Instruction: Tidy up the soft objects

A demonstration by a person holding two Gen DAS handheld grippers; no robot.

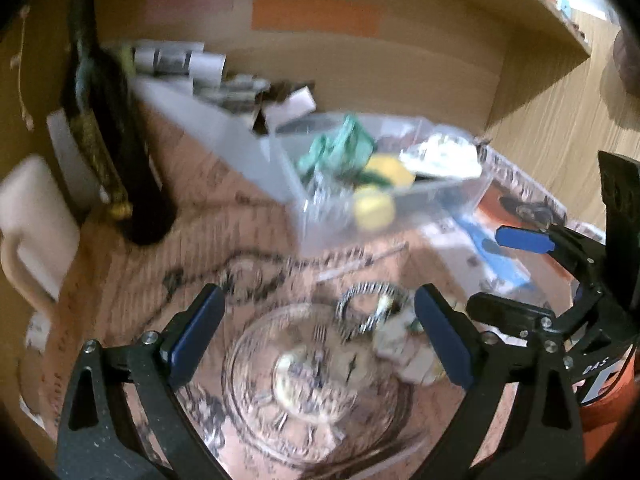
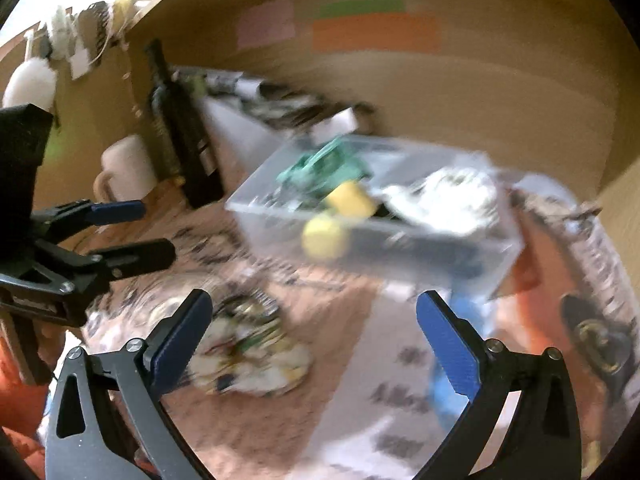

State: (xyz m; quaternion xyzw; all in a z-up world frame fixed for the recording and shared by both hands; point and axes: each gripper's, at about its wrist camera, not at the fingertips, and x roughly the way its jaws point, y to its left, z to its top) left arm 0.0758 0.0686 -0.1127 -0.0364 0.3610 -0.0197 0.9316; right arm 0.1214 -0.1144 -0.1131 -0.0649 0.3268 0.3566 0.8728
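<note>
Left wrist view: the left gripper (image 1: 318, 334) is hovering, jaws spread and gripping nothing, over a glass dish (image 1: 316, 384) at the table's near edge; the clear box (image 1: 384, 184), sitting mid-table, is holding a green cloth (image 1: 340, 148) and yellow sponges (image 1: 374, 204). Right wrist view: the right gripper (image 2: 314, 342) is hanging with jaws spread, empty, before the same box (image 2: 400, 216), a crumpled patterned cloth (image 2: 248, 356) lying just beside its left finger.

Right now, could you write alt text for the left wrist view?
Blurred fisheye view: the left gripper, jaws open and empty, hovers over a glass dish. Behind stand a clear box holding soft items, a dark bottle and a mug.
</note>
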